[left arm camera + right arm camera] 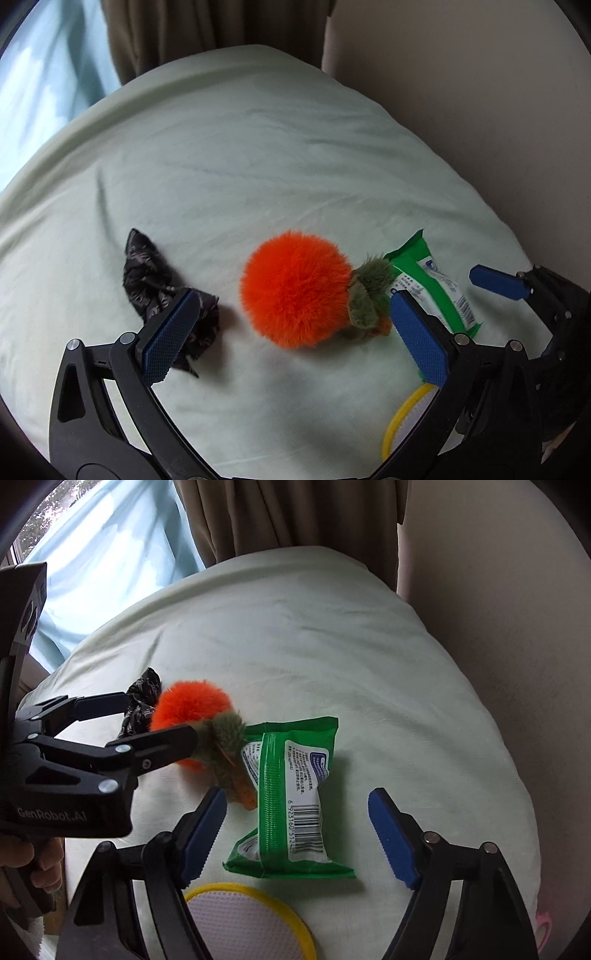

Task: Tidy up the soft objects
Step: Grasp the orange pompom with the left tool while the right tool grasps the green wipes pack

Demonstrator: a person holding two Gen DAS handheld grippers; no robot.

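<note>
A fluffy orange plush ball point(293, 290) with a green leafy tuft point(369, 291) lies on the pale green bed point(240, 155). My left gripper point(291, 339) is open, its blue pads either side of the plush, just short of it. A black patterned cloth point(147, 273) lies to the left, partly behind the left pad. A green wipes pack point(291, 797) lies flat on the bed. My right gripper point(299, 840) is open around the pack's near end. The plush point(190, 705) and the left gripper point(155, 720) also show in the right wrist view.
A round yellow-rimmed pad point(251, 919) lies at the near edge, under the right gripper. Brown curtains point(288, 517) and a window point(103, 554) stand behind the bed. A beige wall point(480, 92) runs along the right side.
</note>
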